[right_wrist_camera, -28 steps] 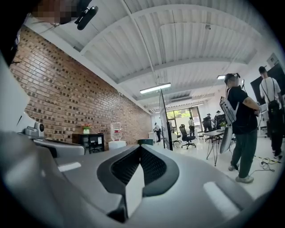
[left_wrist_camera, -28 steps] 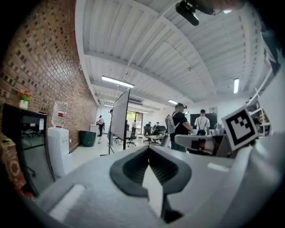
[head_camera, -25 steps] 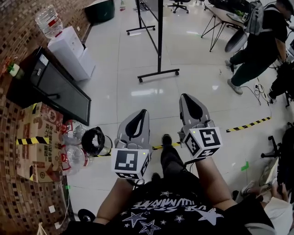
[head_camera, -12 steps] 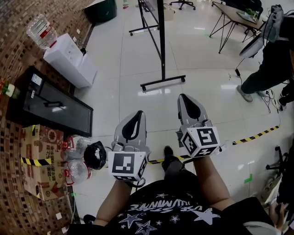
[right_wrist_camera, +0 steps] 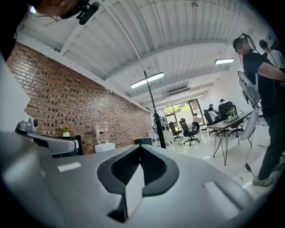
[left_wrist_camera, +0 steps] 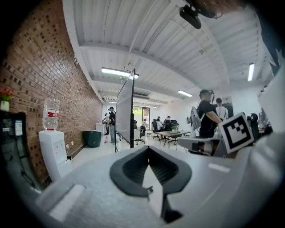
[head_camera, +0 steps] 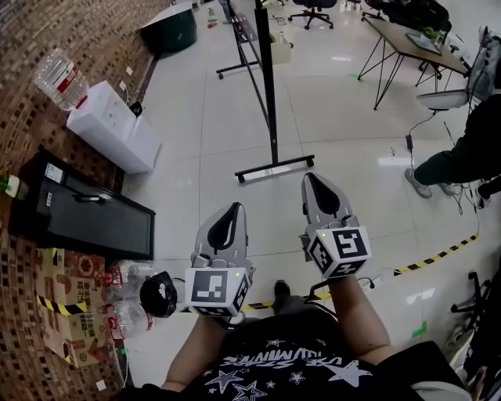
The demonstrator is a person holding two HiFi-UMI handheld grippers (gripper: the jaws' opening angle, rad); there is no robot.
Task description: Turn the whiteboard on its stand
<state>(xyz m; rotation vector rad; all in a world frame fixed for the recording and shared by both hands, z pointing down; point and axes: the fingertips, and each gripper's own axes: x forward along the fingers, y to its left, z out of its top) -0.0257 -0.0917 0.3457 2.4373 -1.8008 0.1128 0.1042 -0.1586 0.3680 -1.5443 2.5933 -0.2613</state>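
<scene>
The left gripper (head_camera: 232,211) and right gripper (head_camera: 315,182), jaws pressed together and empty, hover well apart from the whiteboard (head_camera: 264,63).

The floor (head_camera: 219,149) was glossy white tile, crossed by a yellow-and-black striped tape (head_camera: 434,257) and marked with a small green patch (head_camera: 419,329). The wall (head_camera: 47,23) was mottled brown and red brick. The whiteboard stand (head_camera: 270,117) was black, the bin (head_camera: 168,27) dark green, the dispenser (head_camera: 109,125) white, and its clear bottle (head_camera: 59,78) had a red label. The box (head_camera: 66,305) was brown with yellow-black stripes. The left gripper (head_camera: 232,211) and right gripper (head_camera: 315,182) were grey with black insets, and their white cubes (head_camera: 342,249) bore black square markers. The shirt (head_camera: 274,368) was black with white stars.
</scene>
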